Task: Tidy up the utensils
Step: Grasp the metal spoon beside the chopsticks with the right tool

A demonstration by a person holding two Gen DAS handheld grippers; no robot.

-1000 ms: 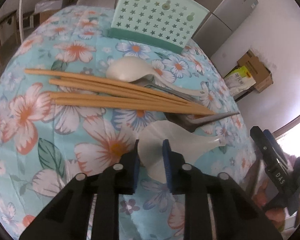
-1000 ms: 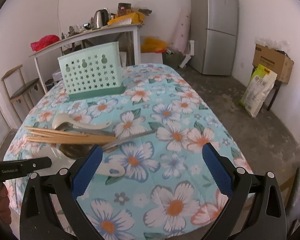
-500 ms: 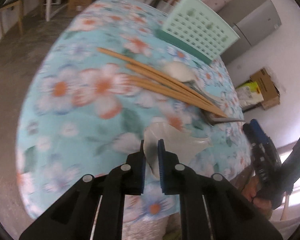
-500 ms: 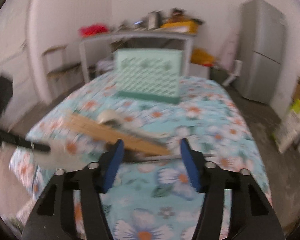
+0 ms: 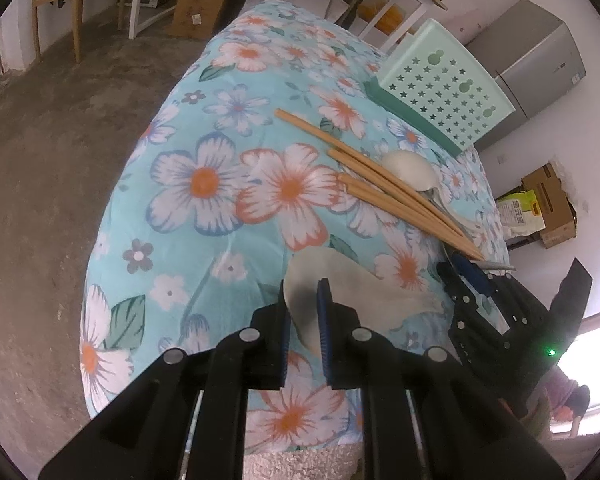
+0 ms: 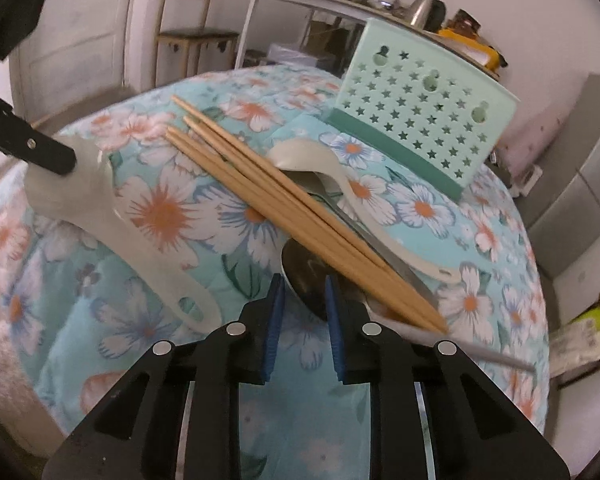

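While your left claw (image 5: 303, 312) pinches the bowl of the translucent white rice paddle (image 5: 340, 292) between its blue pads, the paddle's handle reaches out toward your right claw (image 6: 303, 300). From the right wrist view that paddle hangs tilted above the floral cloth, gripped at its broad end. Your right claw has just been closing — its jaws now stand narrow, with the bowl of the metal spoon (image 6: 306, 276) between the pads; I cannot tell whether they press on it yet. Across that spoon lie the wooden chopsticks (image 6: 284, 208), a bundle of four running diagonally, their tips just beside your right claw. Under them rests a white ceramic soup spoon (image 6: 320, 164), touching the chopsticks, its handle curving toward the edge of the bench (image 5: 172, 200). Beyond the pile, well apart from both claws, stands the mint-green utensil holder (image 6: 416, 120) with star cutouts — upright on its darker green base.
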